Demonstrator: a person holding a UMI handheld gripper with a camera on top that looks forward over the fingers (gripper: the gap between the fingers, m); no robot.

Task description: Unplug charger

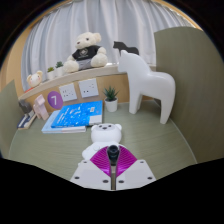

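Observation:
My gripper [113, 160] is low over the green table, its magenta pads [98, 160] drawn together into a narrow V. A small black, round-ended charger piece [113, 154] is pinched between the pads at their tips. Just ahead of the fingers stands a white boxy block [105, 133] on the table, which looks like the socket unit. The black piece sits right against its near side. I cannot see whether the two are still joined.
A blue book [68, 117] lies beyond the block to the left. Behind it are white wall plates [89, 88], a purple card [53, 99] and a small potted plant [111, 97]. A teddy bear [88, 48] sits on the shelf. A white chair [152, 85] stands to the right.

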